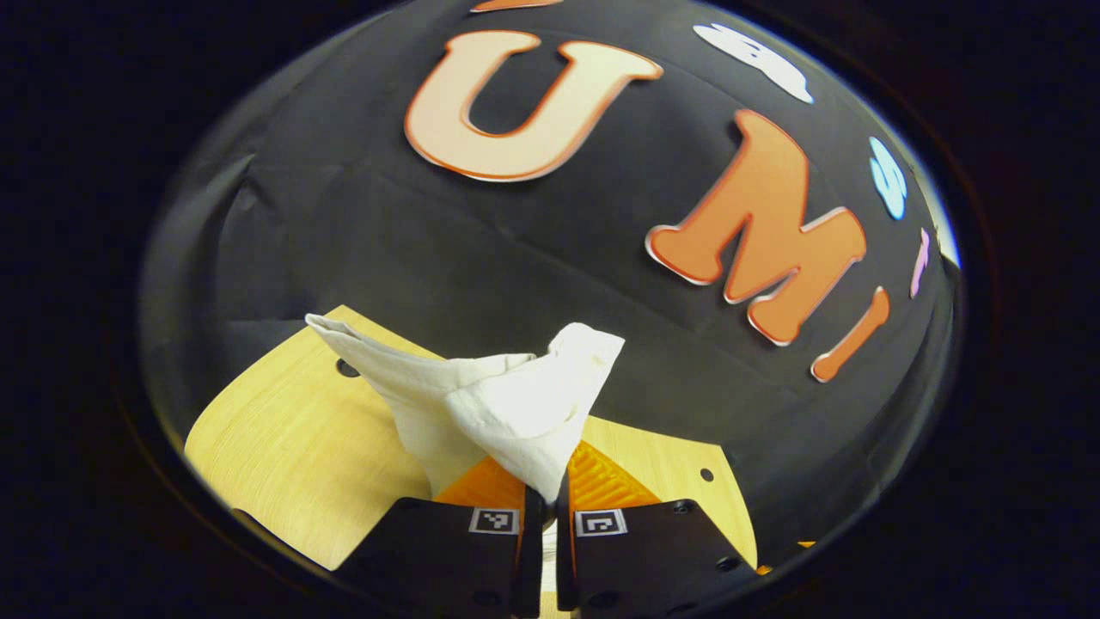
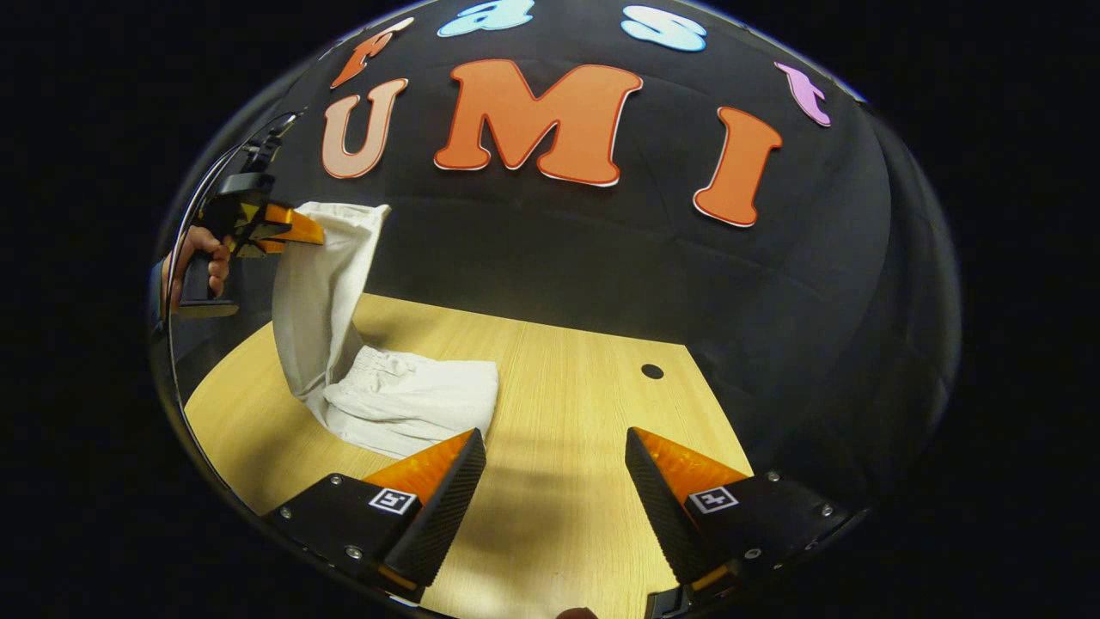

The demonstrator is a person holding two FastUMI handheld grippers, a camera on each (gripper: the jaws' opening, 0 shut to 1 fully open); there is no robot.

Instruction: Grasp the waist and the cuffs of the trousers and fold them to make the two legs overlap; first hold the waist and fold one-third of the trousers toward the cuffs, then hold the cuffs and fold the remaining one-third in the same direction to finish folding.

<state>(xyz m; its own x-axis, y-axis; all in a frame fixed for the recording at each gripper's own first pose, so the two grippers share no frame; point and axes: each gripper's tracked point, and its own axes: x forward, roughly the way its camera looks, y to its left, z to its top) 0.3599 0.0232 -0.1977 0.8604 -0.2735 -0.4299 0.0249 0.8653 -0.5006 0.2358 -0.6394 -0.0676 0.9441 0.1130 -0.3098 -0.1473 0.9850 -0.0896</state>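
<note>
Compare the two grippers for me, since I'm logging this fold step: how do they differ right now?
The left gripper is shut on the white trousers; the right gripper is open with nothing between its fingers. The left gripper holds its end of the cloth lifted above the wooden table; the right gripper hangs low over bare tabletop beside the folded part. Both point toward the booth's wall.

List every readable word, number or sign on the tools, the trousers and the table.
left tool: only square coded markers, a pattern, no words or numbers.
right tool: the same kind of squares, nothing readable.
trousers: plain, no print seen.
table: none.
</note>
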